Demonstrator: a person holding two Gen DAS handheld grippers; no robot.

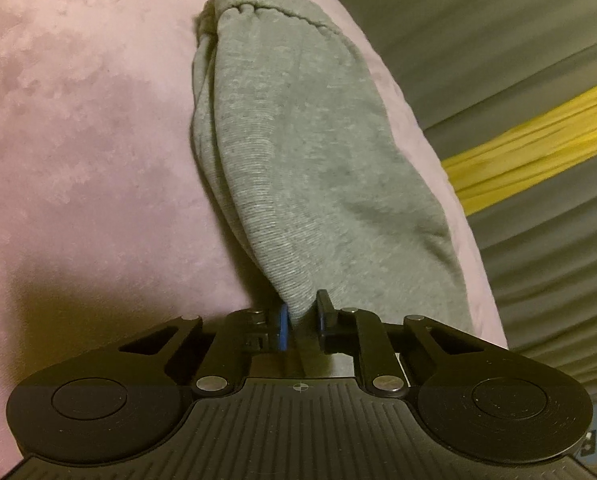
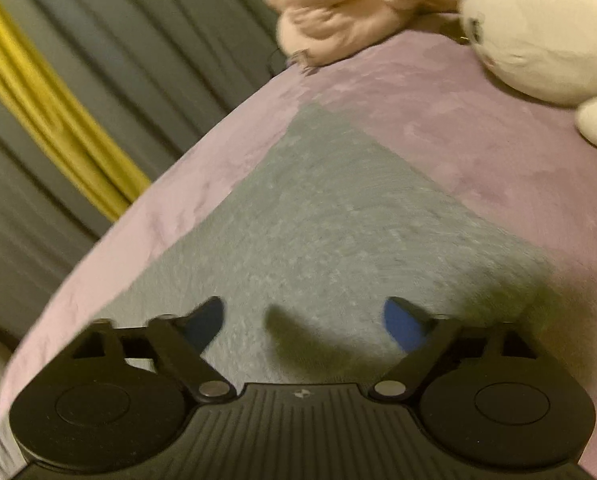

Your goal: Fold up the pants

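On the pink bed point(image 1: 78, 152), grey pants point(image 1: 298, 160) lie near its edge beside a grey curtain point(image 1: 498, 40); plush toys point(image 2: 538, 32) sit beyond. Step in hand: securing both grips. Left claw point(image 1: 301, 320) is clamped on a fabric fold. Right claw point(image 2: 304, 320) stands apart above the cloth, gripping nothing; it likely must pinch before lifting.

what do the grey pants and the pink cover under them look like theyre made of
Grey pants: a soft heathered knit, probably cotton jersey or fleece; fine ribbed rows show and the finish is matte. Pink cover: a short-pile plush, perhaps velour or microfibre; its nap shows lighter and darker brushed patches.
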